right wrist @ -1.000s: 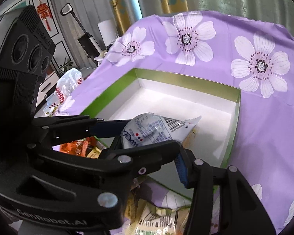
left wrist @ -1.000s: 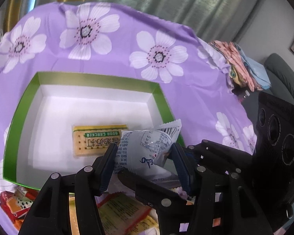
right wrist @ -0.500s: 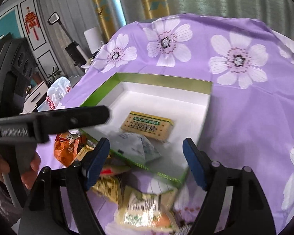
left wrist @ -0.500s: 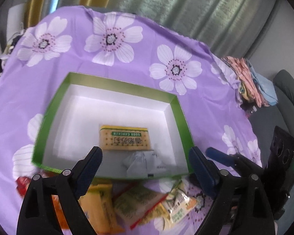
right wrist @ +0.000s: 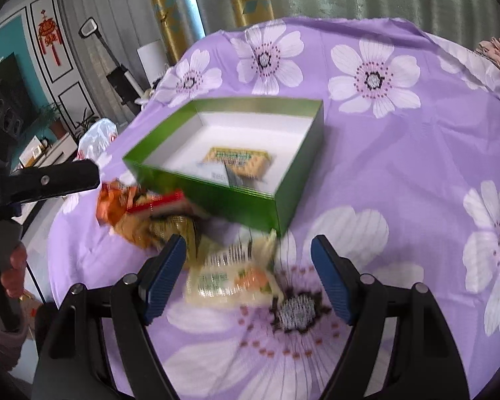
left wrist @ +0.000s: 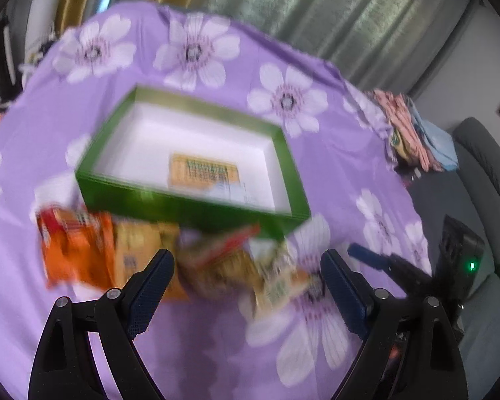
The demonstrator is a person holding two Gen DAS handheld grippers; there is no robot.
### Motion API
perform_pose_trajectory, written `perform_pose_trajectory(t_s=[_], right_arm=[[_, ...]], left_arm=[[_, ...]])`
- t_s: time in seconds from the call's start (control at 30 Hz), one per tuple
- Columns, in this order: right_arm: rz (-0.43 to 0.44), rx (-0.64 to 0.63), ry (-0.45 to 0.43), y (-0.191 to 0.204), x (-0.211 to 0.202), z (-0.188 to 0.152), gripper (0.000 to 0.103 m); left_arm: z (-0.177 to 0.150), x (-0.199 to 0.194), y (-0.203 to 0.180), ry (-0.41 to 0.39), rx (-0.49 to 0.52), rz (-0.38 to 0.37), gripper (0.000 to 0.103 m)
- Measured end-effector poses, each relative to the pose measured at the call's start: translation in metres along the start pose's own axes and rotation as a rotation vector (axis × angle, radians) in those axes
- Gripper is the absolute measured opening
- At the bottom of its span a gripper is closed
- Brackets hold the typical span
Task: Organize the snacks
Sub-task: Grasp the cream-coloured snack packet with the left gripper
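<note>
Now, left hand-held gripper [left wrist: 246,266]: spread, nothing pinched.
Right hand-held gripper [right wrist: 248,255]: spread, empty.
Green box [right wrist: 216,193]: mid-counter, holding 2 packets, cracker packet [right wrist: 240,161] included.
Loose snacks [left wrist: 216,263]: piled against box's near wall, on counter [right wrist: 400,173].

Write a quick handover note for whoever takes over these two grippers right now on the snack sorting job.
Left gripper: open, empty. Right gripper: open, empty.
In the green box: a soda cracker pack and a white packet.
Left to do: the pile in front of the box on the purple cloth, including the orange bag and a yellow-green packet between the right gripper's fingers.
</note>
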State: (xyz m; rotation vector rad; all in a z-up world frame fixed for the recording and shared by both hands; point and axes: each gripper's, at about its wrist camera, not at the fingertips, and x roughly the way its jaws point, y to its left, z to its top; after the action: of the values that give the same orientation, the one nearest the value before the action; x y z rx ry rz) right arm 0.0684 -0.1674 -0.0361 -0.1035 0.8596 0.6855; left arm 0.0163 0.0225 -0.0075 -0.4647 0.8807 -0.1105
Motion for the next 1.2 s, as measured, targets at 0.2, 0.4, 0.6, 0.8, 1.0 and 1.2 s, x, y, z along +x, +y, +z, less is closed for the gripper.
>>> perform_pose_trajectory(t_s=[0.2, 0.4, 0.6, 0.8, 1.0, 1.2], right_arm=[[0.0, -0.03, 0.043, -0.003, 0.005, -0.021, 0.078], [0.027, -0.064, 0.068, 0.001, 0.015, -0.035, 0.078], [0.035, -0.104, 0.078, 0.002, 0.027, -0.035, 0.077], [0.061, -0.134, 0.09, -0.002, 0.04, -0.027, 0.077], [0.118, -0.142, 0.12, -0.003, 0.056, -0.02, 0.072], [0.148, -0.121, 0.146, -0.001, 0.063, -0.022, 0.056]], left_arm=[[-0.034, 0.02, -0.001, 0.085, -0.046, -0.04, 0.09], [-0.052, 0.047, -0.007, 0.148, -0.093, -0.079, 0.09], [-0.048, 0.071, -0.015, 0.164, -0.122, -0.082, 0.09], [-0.041, 0.093, -0.012, 0.197, -0.171, -0.089, 0.09], [-0.037, 0.097, -0.011, 0.18, -0.181, -0.081, 0.084], [-0.037, 0.104, -0.009, 0.19, -0.175, -0.064, 0.06]])
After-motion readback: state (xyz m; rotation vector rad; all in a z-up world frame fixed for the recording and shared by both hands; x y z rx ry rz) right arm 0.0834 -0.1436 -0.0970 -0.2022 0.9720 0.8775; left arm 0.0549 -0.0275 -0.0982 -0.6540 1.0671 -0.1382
